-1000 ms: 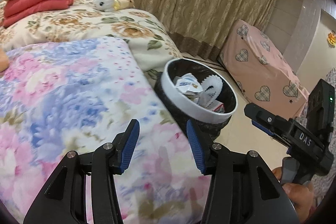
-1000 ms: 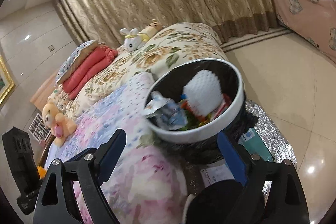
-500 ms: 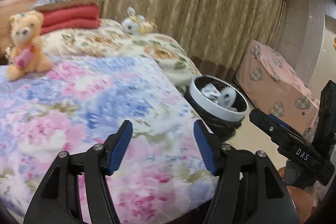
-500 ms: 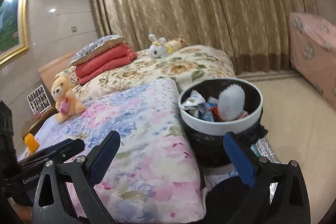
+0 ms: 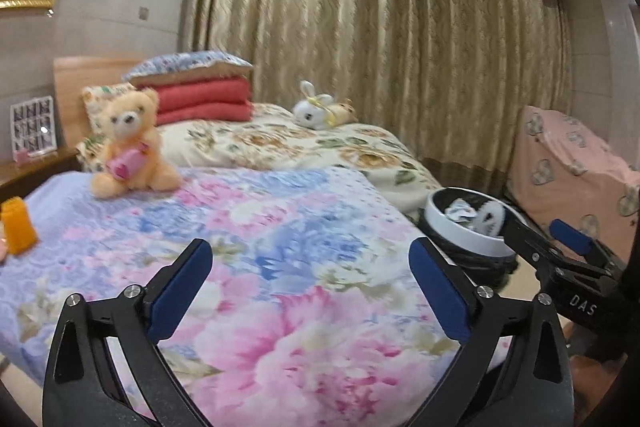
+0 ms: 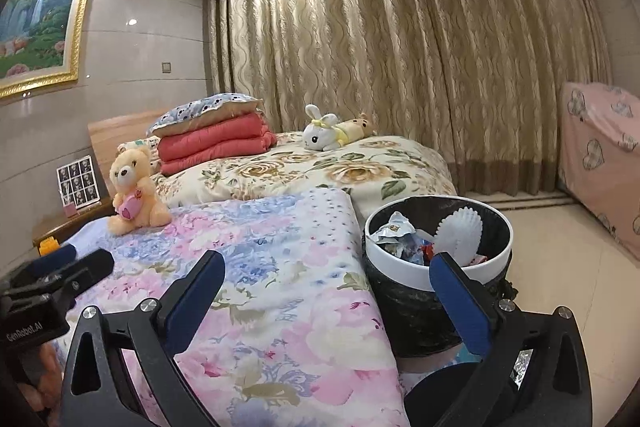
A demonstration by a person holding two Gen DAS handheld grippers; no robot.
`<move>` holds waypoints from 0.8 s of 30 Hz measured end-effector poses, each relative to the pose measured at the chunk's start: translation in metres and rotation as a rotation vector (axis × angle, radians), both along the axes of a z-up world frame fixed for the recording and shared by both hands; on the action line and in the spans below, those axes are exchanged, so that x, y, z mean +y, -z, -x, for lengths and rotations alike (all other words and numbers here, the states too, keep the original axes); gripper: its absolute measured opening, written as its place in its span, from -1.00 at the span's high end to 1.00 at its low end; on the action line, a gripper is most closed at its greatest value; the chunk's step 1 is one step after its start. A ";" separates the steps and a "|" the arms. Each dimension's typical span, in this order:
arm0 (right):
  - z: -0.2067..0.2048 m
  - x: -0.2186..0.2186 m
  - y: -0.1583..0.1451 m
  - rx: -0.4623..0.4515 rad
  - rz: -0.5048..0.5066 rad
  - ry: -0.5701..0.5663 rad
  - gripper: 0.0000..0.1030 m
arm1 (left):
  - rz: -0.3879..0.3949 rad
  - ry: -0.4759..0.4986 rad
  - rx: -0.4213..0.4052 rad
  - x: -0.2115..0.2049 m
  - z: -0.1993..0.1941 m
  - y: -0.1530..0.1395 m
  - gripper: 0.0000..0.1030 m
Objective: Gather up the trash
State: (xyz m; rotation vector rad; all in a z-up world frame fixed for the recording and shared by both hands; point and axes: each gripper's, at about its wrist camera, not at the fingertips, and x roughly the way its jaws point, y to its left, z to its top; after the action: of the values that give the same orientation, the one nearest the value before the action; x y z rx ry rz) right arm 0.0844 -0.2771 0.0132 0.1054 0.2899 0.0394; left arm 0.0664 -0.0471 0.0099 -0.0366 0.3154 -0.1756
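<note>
A white-rimmed trash bin (image 6: pixel 440 269) with a black liner stands on the floor at the bed's right side, holding wrappers (image 6: pixel 394 235) and a white ridged paper piece (image 6: pixel 460 233). It shows smaller in the left wrist view (image 5: pixel 472 239). My left gripper (image 5: pixel 310 273) is open and empty above the floral quilt (image 5: pixel 280 267). My right gripper (image 6: pixel 328 287) is open and empty, its right finger in front of the bin's rim. An orange block (image 5: pixel 16 231) lies on the quilt at the far left.
A teddy bear (image 5: pixel 128 143) sits on the quilt. Folded red blankets (image 6: pixel 216 143) and a plush rabbit (image 6: pixel 324 129) lie further back. Curtains (image 6: pixel 400 47) hang behind. A pink covered piece of furniture (image 6: pixel 600 155) stands at right. A nightstand (image 6: pixel 68 219) is at left.
Both grippers have pulled back and risen away from the bin, so more of the bed and room shows. The left gripper's fingers have spread wider. Both stay empty.
</note>
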 end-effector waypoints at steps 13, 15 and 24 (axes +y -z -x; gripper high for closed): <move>0.004 -0.002 0.007 -0.001 0.012 0.003 -1.00 | -0.066 -0.066 -0.045 -0.002 0.009 0.004 -0.99; 0.004 -0.001 0.008 0.000 0.020 0.004 -1.00 | -0.071 -0.069 -0.047 -0.002 0.010 0.005 -0.99; 0.007 0.001 0.008 0.002 0.022 -0.008 -1.00 | -0.057 -0.076 -0.024 0.001 0.008 0.007 -0.99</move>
State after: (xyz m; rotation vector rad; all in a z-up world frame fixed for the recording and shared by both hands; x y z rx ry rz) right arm 0.0777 -0.2765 0.0051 0.0821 0.2926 0.0442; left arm 0.0579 -0.0458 0.0028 0.0098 0.2942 -0.0918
